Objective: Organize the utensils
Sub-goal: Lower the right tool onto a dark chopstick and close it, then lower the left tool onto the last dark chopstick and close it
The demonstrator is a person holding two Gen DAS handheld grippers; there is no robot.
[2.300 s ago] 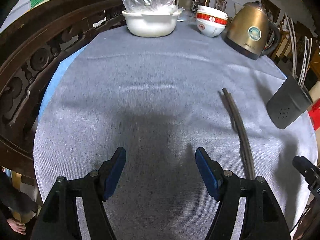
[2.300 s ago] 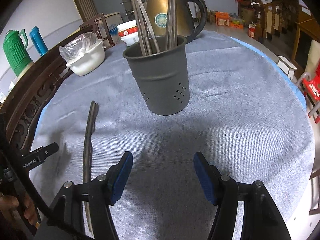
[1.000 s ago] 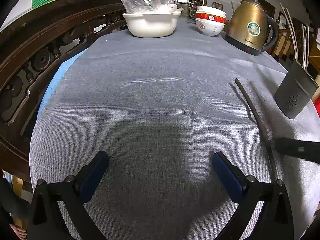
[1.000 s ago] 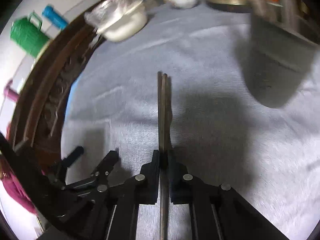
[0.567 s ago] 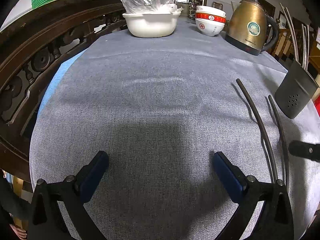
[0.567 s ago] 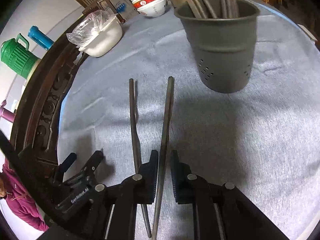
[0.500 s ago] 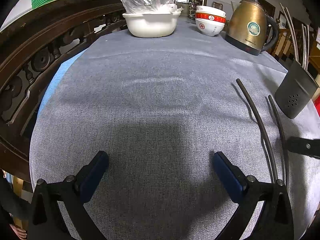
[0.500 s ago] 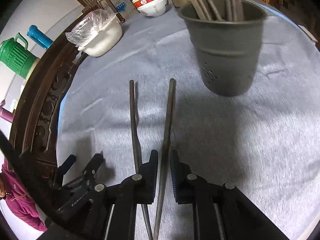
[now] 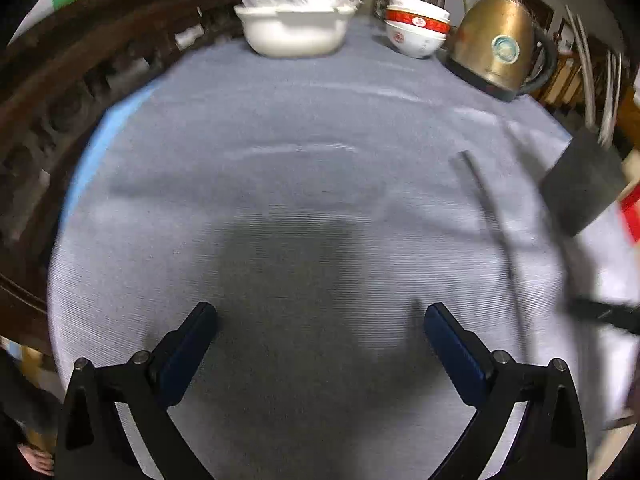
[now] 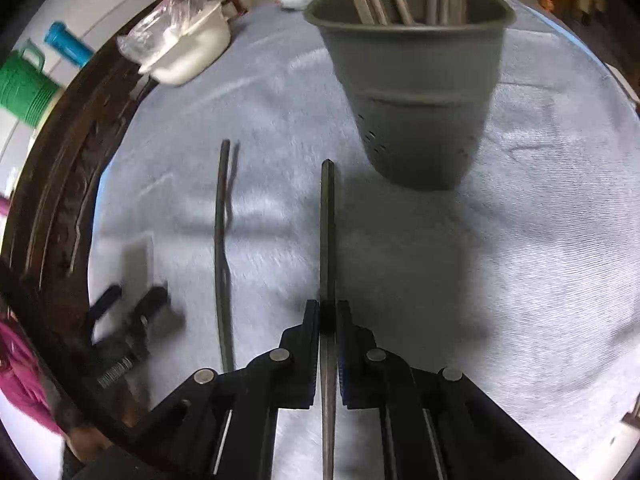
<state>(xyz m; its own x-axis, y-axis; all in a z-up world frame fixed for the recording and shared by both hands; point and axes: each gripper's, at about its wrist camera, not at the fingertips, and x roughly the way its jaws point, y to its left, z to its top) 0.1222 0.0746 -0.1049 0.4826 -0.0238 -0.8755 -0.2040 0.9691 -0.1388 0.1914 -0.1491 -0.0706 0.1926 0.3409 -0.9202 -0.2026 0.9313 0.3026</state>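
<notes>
R gripper [image 10: 328, 316] clamped on 1 chopstick [image 10: 327, 232], tip aimed toward holder [image 10: 412, 80], stopping short of it. 2nd chopstick [image 10: 222, 240] lay on cloth [image 10: 520, 260], to its left. L gripper [image 9: 320, 328] fingers wide, empty, low over cloth. Holder had more sticks upright. Kettle [image 9: 496, 48], bowls [image 9: 416, 32] at far edge.

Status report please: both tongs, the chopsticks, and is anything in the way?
Right tongs shut on one chopstick, pointing toward gray holder. Left tongs open, holding nothing. Second chopstick on cloth. Path looks free.
</notes>
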